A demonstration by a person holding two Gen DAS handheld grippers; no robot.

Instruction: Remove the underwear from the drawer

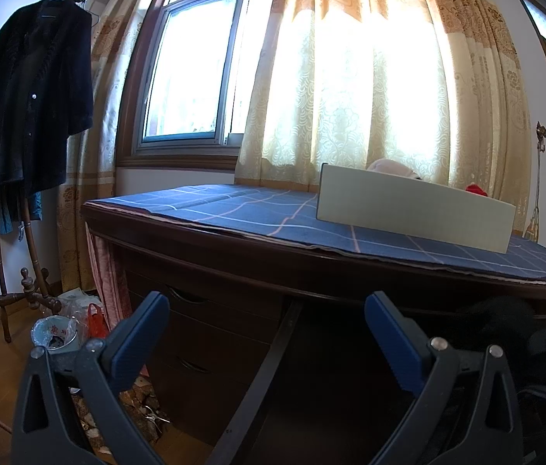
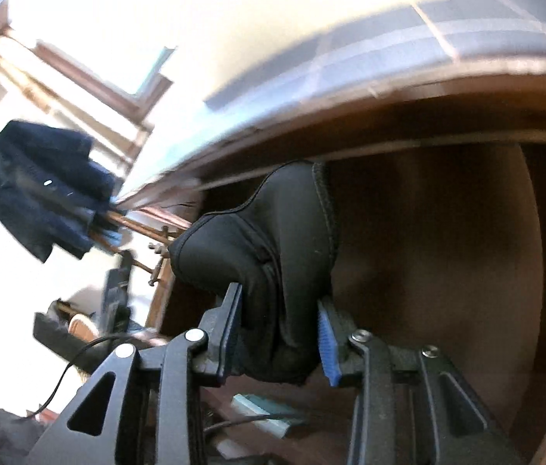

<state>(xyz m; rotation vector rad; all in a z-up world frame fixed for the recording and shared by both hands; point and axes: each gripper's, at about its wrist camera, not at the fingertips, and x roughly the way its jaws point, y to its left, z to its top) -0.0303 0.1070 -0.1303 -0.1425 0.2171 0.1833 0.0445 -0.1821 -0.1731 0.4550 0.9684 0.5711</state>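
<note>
We face the bench (image 1: pixel 311 271), its drawer (image 2: pixel 447 255) open below. Our right gripper (image 2: pixel 280 333) has its fingers clenched on the black underwear (image 2: pixel 273 240), bunched at twelve o'clock; lift clear without snagging. Our left gripper (image 1: pixel 269 333) waits, fingers released.

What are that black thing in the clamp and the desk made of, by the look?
The black underwear looks like soft, matte stretch fabric: stitched seams, folds where the right gripper pinches it. The desk seems dark, glossy varnished wood, though veneer is possible; a blue checked cloth covers its top.
</note>
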